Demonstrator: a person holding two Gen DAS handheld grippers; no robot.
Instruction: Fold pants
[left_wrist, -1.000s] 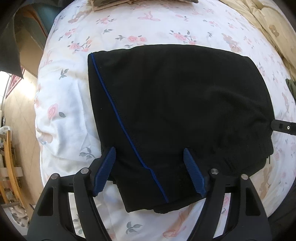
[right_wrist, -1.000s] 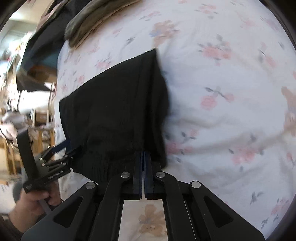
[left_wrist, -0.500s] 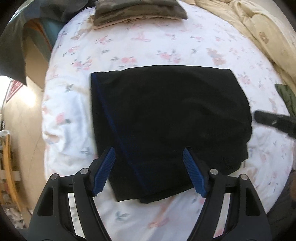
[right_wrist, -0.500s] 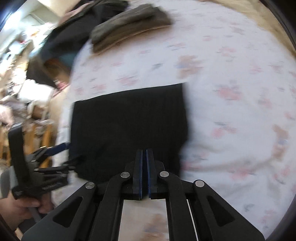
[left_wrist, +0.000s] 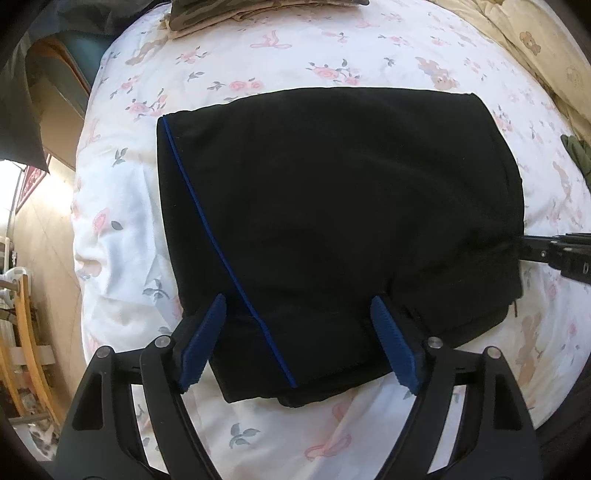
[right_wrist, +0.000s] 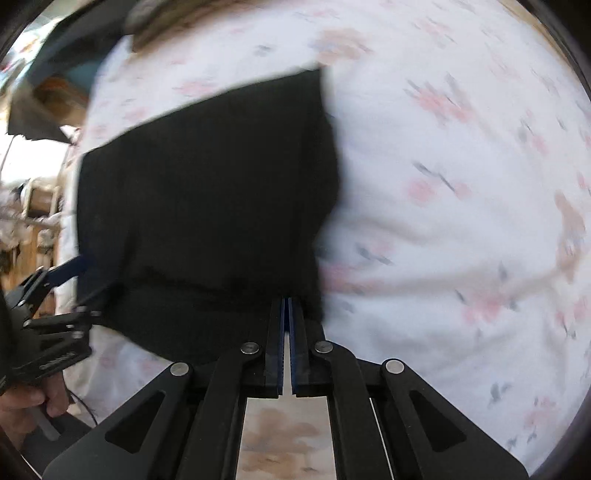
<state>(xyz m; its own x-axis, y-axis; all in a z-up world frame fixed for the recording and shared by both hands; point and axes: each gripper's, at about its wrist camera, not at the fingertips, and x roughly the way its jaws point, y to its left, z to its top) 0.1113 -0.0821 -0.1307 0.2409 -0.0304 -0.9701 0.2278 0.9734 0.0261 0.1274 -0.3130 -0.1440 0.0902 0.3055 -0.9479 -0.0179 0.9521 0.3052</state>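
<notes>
Black pants with a blue side stripe lie folded into a compact rectangle on the floral bed sheet. My left gripper hovers over their near edge. Its jaws are opening, the cloth lies below the gap, and the pads do not press on it. My right gripper is shut over the near right corner of the pants, with no cloth visible between its pads. In the left wrist view the right gripper reaches in to the pants' right edge. The right wrist view is blurred.
Folded olive and camouflage garments sit at the far end of the bed. A beige quilt lies at the far right, and a green garment at the right edge. Beyond the bed's left edge are wooden furniture and the floor.
Half a second ago the right gripper had drawn away from the pants' right edge; now it is back at that edge. The left gripper's view has closed in on the pants again.
</notes>
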